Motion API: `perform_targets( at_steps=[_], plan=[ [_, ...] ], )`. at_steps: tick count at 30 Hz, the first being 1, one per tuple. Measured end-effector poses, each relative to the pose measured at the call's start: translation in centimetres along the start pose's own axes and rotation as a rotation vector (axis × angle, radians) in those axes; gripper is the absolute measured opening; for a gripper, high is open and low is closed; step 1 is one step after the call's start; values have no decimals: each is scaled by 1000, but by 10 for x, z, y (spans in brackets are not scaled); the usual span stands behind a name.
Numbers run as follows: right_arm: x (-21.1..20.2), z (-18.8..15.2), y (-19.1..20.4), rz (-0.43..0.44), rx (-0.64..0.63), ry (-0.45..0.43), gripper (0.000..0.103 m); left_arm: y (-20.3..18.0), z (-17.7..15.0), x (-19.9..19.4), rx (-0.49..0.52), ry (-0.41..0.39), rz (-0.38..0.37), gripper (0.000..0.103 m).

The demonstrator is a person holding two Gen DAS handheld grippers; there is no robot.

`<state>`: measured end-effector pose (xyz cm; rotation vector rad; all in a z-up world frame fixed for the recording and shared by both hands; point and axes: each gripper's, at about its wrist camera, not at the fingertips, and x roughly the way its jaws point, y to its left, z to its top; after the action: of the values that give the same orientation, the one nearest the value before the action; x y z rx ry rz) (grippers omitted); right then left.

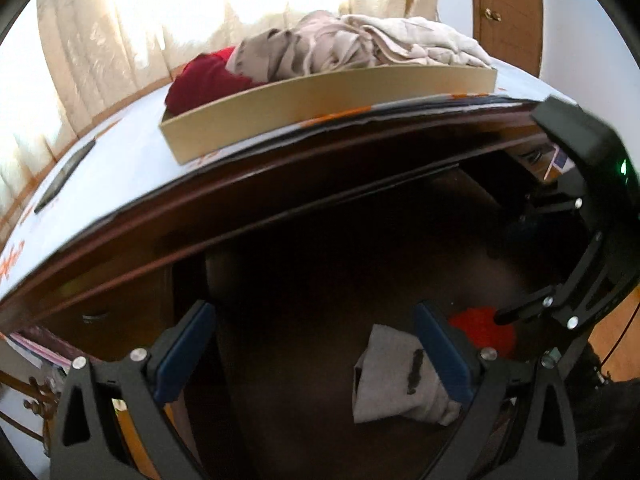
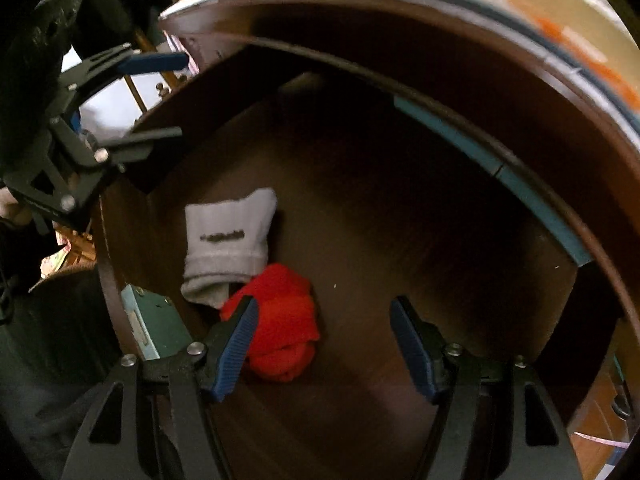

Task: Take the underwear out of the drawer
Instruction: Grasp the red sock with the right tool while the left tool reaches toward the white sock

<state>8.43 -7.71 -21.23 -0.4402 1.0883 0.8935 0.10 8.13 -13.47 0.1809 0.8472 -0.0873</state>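
The open wooden drawer holds a folded grey garment with a dark print and, right beside it, a bunched red garment. My right gripper hangs open over the drawer floor. Its left pad is against the red garment's edge, while the right pad is well clear of it. My left gripper is also open, just left of the grey garment, with nothing between its fingers. The red garment lies beyond, under the right gripper.
On the dresser top stands a cardboard tray piled with beige and dark red clothes. A dark flat object lies at the top's left. A metal lock plate sits on the drawer's near wall. The dresser's overhanging edge is close above.
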Motion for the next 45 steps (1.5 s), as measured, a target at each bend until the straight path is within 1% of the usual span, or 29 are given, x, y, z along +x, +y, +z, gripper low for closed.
perform_targets(
  at_steps=[3, 7, 9, 11, 17, 20, 21, 22, 25, 29, 30, 33, 36, 39, 42, 44, 45],
  plan=[
    [9, 1, 0, 27, 6, 32, 57, 5, -3, -2, -31, -2, -10, 101],
    [16, 2, 2, 76, 5, 56, 55, 9, -5, -7, -54, -8, -19, 101],
    [19, 2, 4, 80, -5, 72, 53, 12, -6, -9, -62, -10, -23, 101],
    [22, 3, 6, 104, -8, 82, 50, 14, -7, -9, -66, -10, -26, 101],
    [37, 4, -4, 207, 45, 149, 49, 12, -5, -2, -73, 2, -35, 101],
    [40, 4, -9, 243, 68, 173, 48, 12, -6, 1, -76, 9, -40, 101],
    [41, 4, -11, 246, 83, 176, 47, 12, -6, 2, -76, 11, -40, 101],
    [42, 4, -13, 240, 97, 181, 37, 11, -7, 2, -75, 13, -40, 101],
    [44, 3, -16, 240, 112, 183, 35, 9, -9, 3, -72, 17, -42, 101],
    [46, 5, -4, 215, 53, 204, 33, 8, -8, 3, -74, 21, -53, 101],
    [46, 5, -1, 205, 35, 205, 30, 8, -8, 4, -77, 24, -61, 101],
    [43, 5, 11, 173, -8, 190, 24, 9, -11, 8, -96, 44, -98, 101],
    [37, 7, 12, 141, -6, 158, 20, 11, -13, 14, -125, 74, -132, 101],
    [28, 7, 6, 127, 33, 102, 18, 13, -16, 20, -163, 111, -176, 101],
    [18, 5, -5, 131, 98, 40, 18, 14, -16, 26, -189, 152, -188, 101],
    [12, 5, -13, 140, 139, 5, 18, 10, -17, 31, -177, 192, -191, 101],
    [11, 4, -13, 140, 149, -3, 18, 7, -16, 36, -159, 221, -205, 101]
  ],
)
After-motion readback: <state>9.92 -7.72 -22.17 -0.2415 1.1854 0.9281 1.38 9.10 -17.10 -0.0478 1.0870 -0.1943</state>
